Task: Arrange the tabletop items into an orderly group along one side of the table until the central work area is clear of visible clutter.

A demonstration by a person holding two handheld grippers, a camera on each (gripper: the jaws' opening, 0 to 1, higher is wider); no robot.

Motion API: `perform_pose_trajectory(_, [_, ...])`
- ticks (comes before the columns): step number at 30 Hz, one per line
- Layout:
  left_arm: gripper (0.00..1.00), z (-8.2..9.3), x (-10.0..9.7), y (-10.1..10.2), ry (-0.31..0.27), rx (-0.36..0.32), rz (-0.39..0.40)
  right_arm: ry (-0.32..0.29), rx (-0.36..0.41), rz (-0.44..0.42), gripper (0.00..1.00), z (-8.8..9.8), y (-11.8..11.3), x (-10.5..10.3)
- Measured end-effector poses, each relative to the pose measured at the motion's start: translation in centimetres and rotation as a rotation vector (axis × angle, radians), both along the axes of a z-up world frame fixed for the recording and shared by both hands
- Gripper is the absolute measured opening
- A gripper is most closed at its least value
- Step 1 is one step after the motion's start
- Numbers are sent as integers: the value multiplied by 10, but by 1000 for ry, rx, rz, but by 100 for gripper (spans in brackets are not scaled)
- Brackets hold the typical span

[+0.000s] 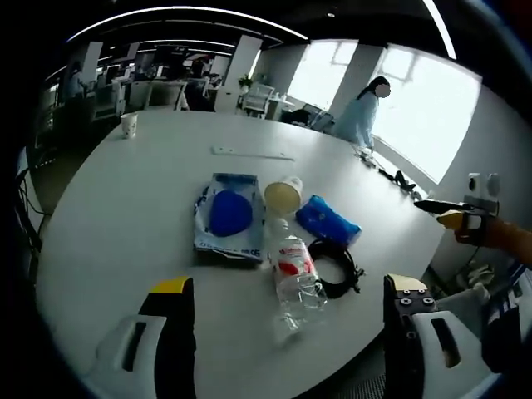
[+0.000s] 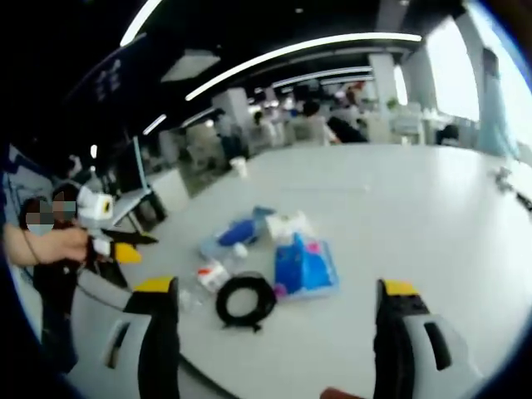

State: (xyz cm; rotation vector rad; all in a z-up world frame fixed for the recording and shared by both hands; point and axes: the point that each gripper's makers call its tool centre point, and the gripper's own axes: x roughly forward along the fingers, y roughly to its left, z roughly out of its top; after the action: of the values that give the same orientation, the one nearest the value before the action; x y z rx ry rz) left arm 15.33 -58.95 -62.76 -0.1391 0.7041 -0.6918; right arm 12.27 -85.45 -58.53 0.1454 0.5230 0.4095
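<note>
Tabletop items cluster near the surface's (image 1: pixel 125 241) near edge: a plastic bottle (image 1: pixel 295 278) lying down, black cable coil (image 1: pixel 337 266) right of it, blue pouch (image 1: pixel 229 214) beyond. Left tongs (image 1: pixel 287 332) and right tongs (image 2: pixel 274 324) hover wide open, empty.

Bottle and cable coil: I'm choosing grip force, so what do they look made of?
Bottle: clear thin plastic, glossy; the table shows through it, red-and-white label. Cable coil: black, matte, likely rubber-sheathed; it lies in loose loops.
</note>
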Motion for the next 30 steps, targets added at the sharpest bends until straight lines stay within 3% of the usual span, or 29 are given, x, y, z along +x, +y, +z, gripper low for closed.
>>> perform_pose_trajectory(30, [93, -26, -2, -29, 62, 5, -69, 15, 20, 51, 94, -3, 23, 11])
